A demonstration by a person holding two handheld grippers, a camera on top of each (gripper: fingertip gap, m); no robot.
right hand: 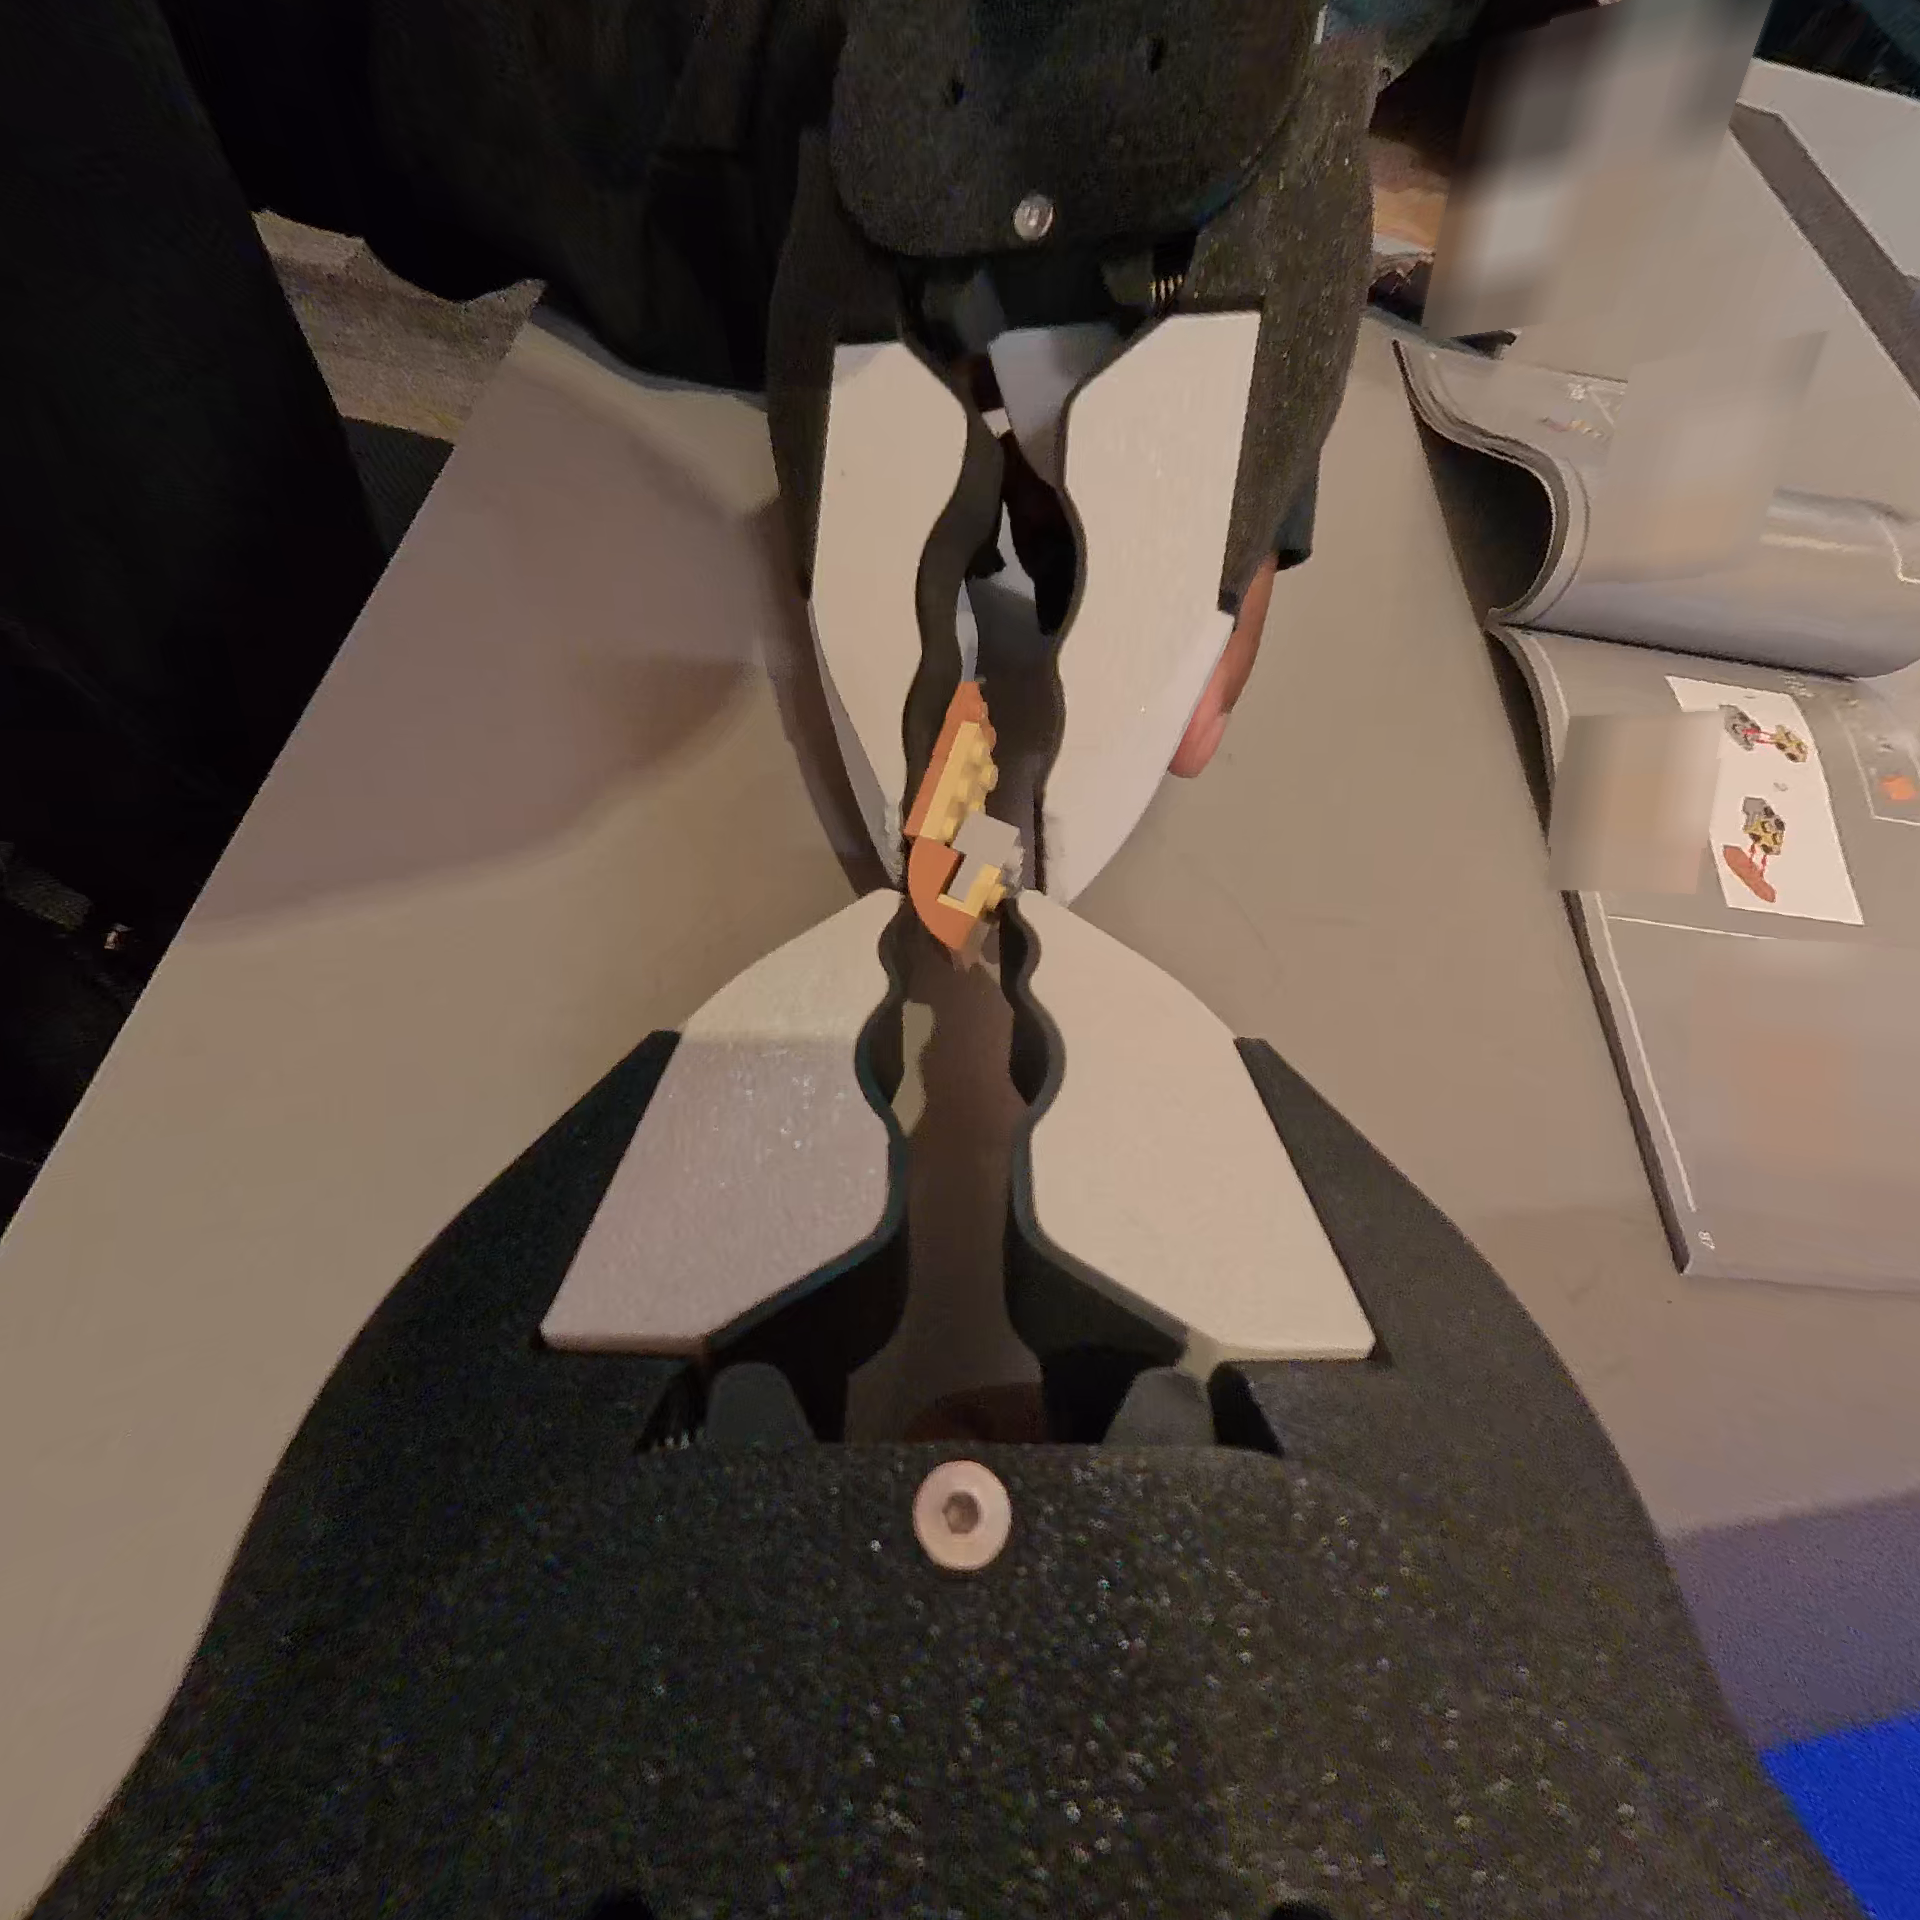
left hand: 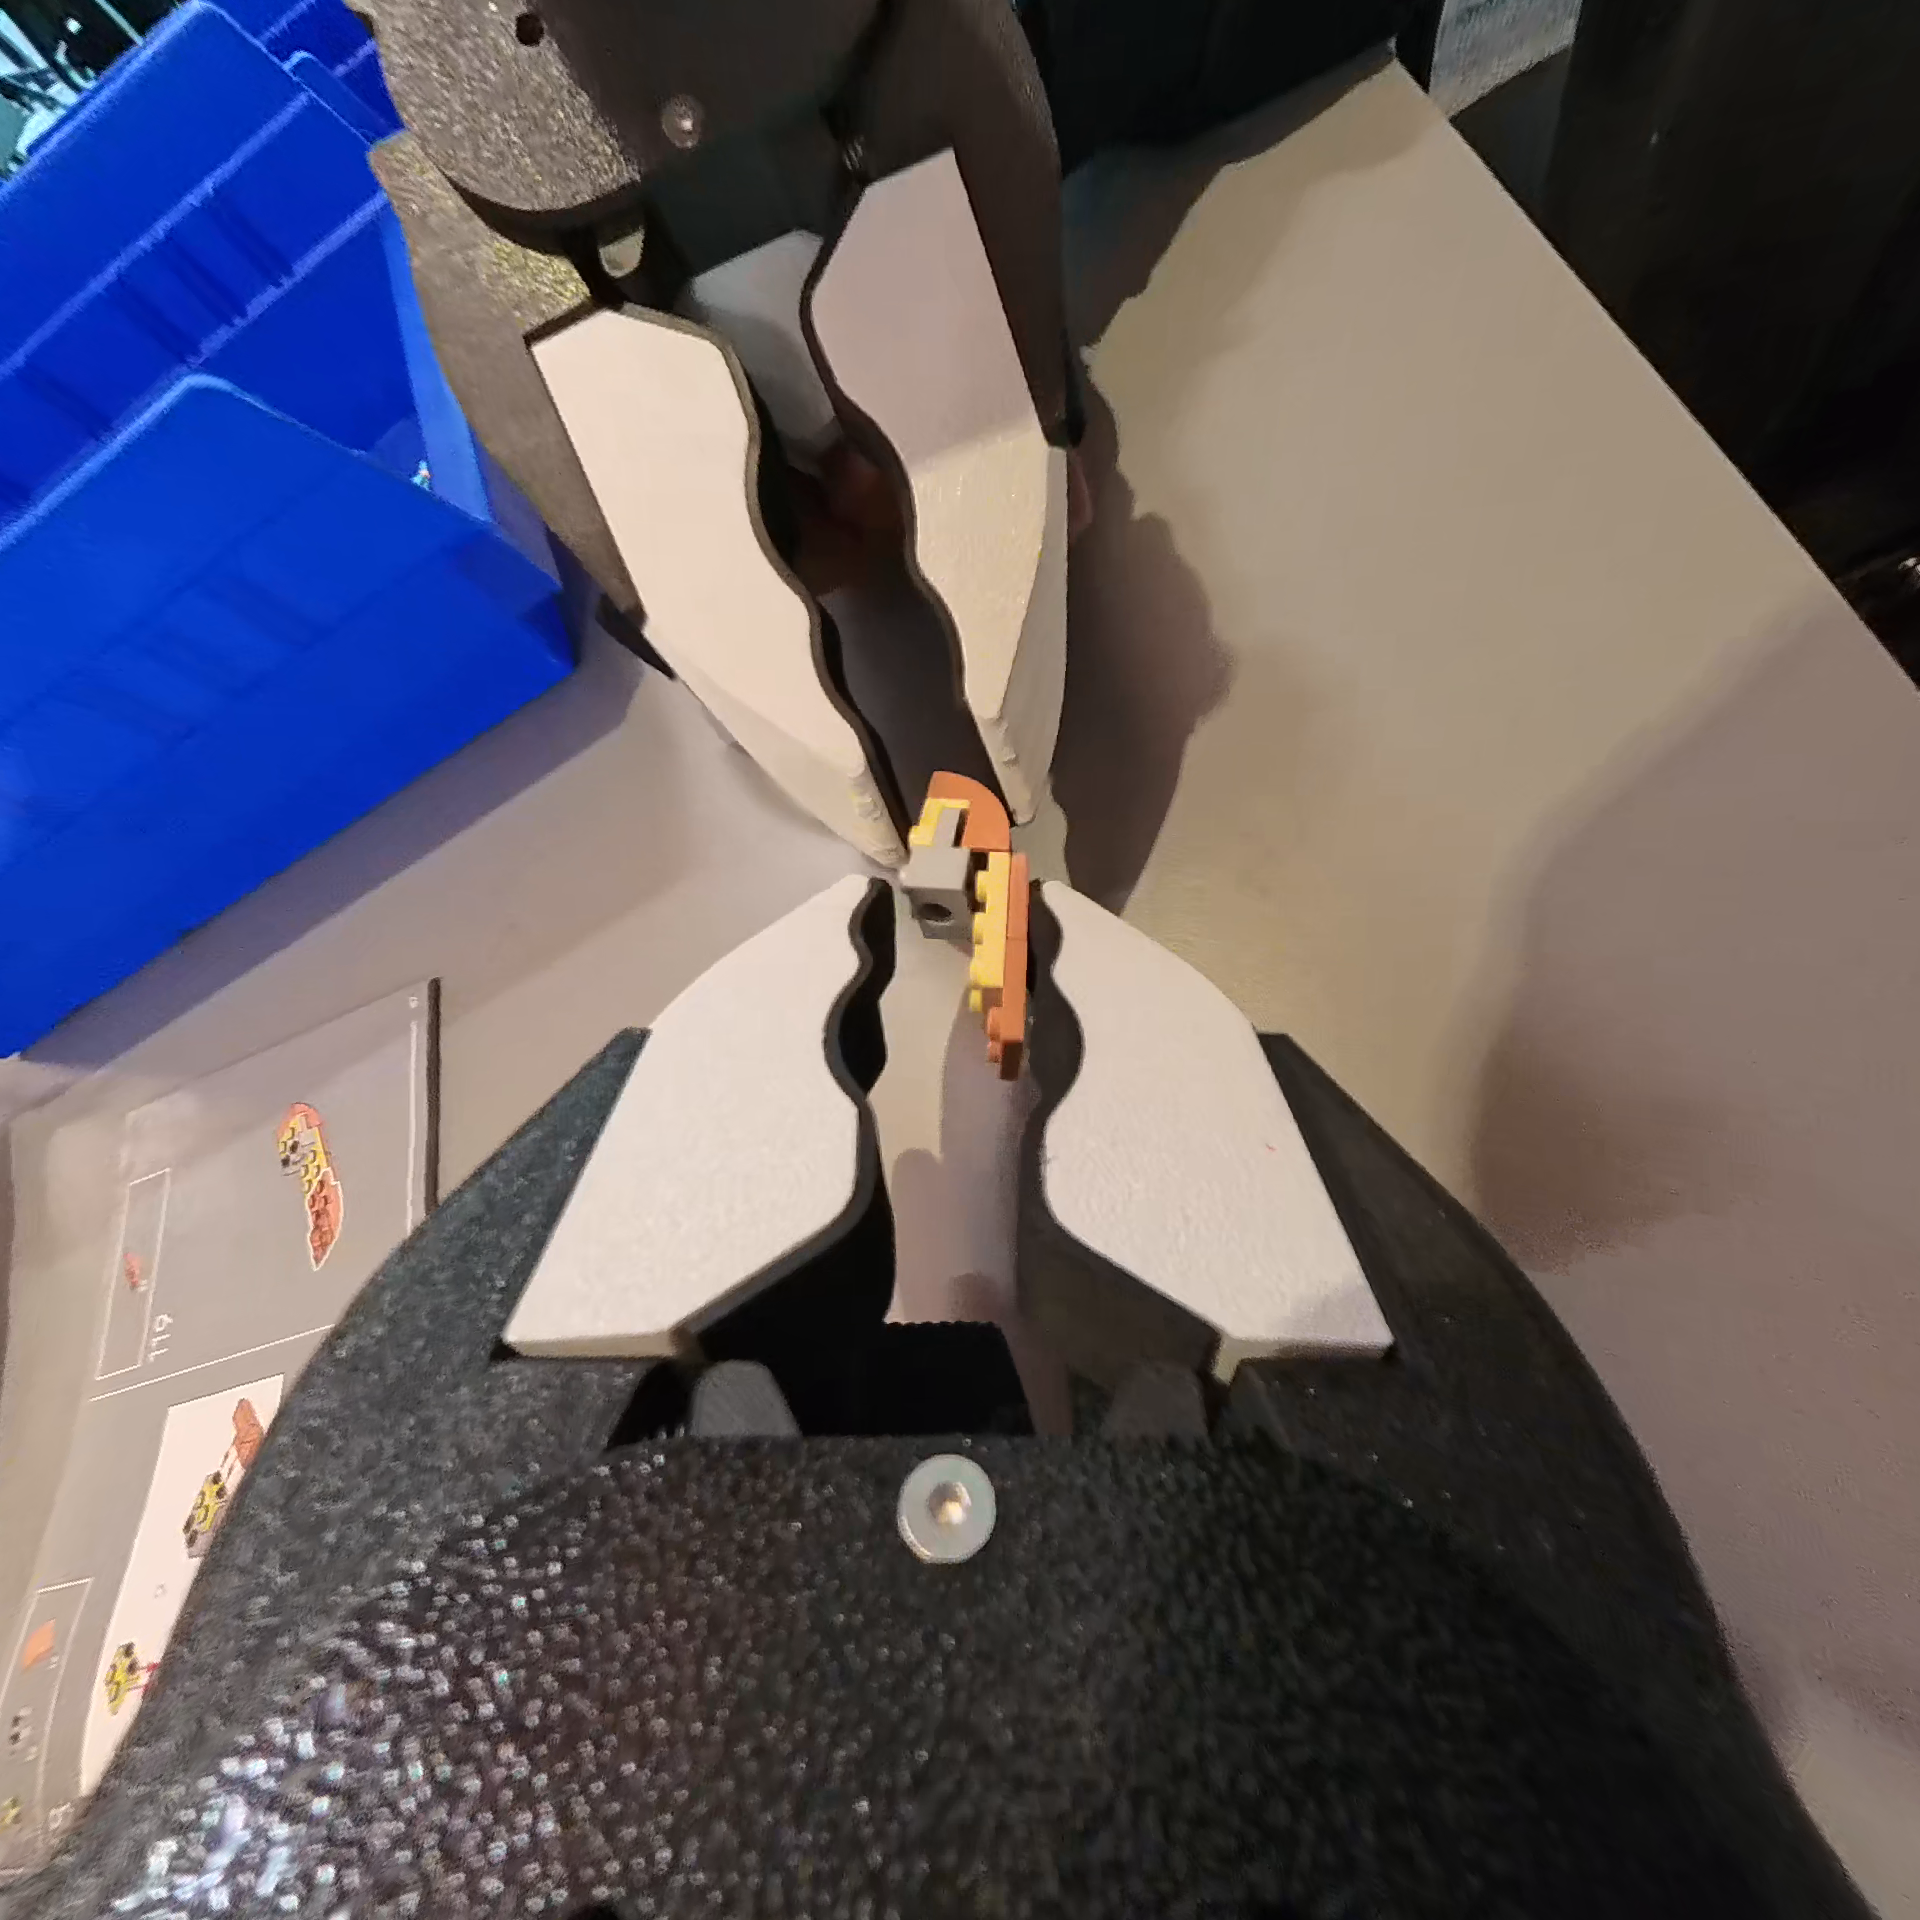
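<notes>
My left tool (left hand: pixel 961 894) and right tool (right hand: pixel 951 914) both pinch one small brick assembly (left hand: pixel 987 925) above the tabletop (left hand: pixel 1455 727); uneven pulling could snap it apart.

This looks like a workroom or hobby bench set up for building with toy bricks. A plain pale table (left hand: pixel 1455 623) fills the space under and ahead of the tools. Blue plastic storage bins (left hand: pixel 208 468) stand to the left of the left tool, an open printed instruction booklet (right hand: pixel 1714 831) with assembly pictures lies to the right of the right tool, and the surroundings beyond the table edge are dark.
</notes>
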